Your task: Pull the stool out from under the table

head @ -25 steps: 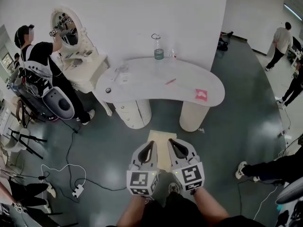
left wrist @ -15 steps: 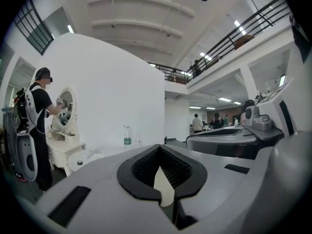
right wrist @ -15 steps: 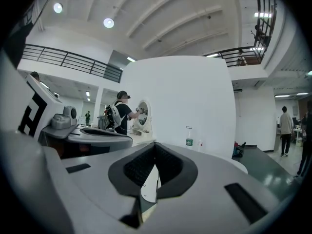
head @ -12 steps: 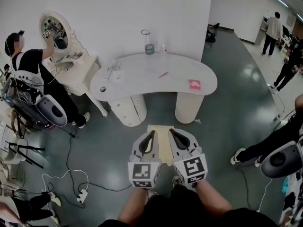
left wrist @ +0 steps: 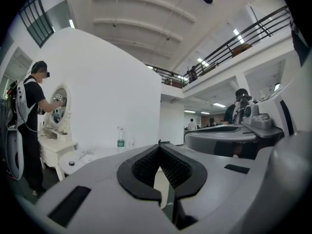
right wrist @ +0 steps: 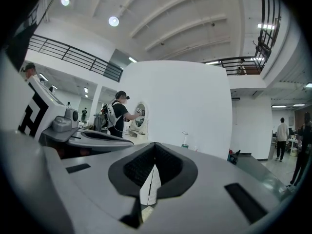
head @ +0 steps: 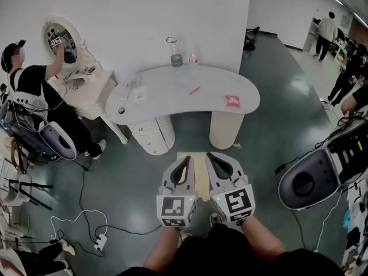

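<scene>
Between the two grippers, low in the head view, sits a pale cream stool (head: pixel 199 174) with a flat rectangular top. Only a narrow strip of that top and its far edge show, because the grippers cover both long sides. No legs or base can be made out from above. Its surface looks plain and matt, a warmer tone than the white furniture beyond it. It stands on the glossy dark grey-green floor (head: pixel 115 183), clear of the white kidney-shaped table (head: pixel 172 96). Its far edge lies just in front of the gap between the table's ribbed round pedestal (head: pixel 152 135) and its smooth round pedestal (head: pixel 224 131).

The grey left gripper (head: pixel 186 158) lies along the stool's left side, and its black jaws are pressed together at the tips with nothing between them. Its own view shows the same meeting tips (left wrist: pixel 159 145). The grey right gripper (head: pixel 209 154) lies along the right side with its jaws likewise closed on nothing (right wrist: pixel 155 144). Whether either body rests on the stool cannot be told.

On the tabletop stand a clear plastic bottle (head: pixel 174 59), a small pink square item (head: pixel 232 100) and a thin pink pen (head: pixel 194 89). At far left a person in a black shirt (head: pixel 34 79) reaches toward an oval mirror (head: pixel 62 36).
</scene>
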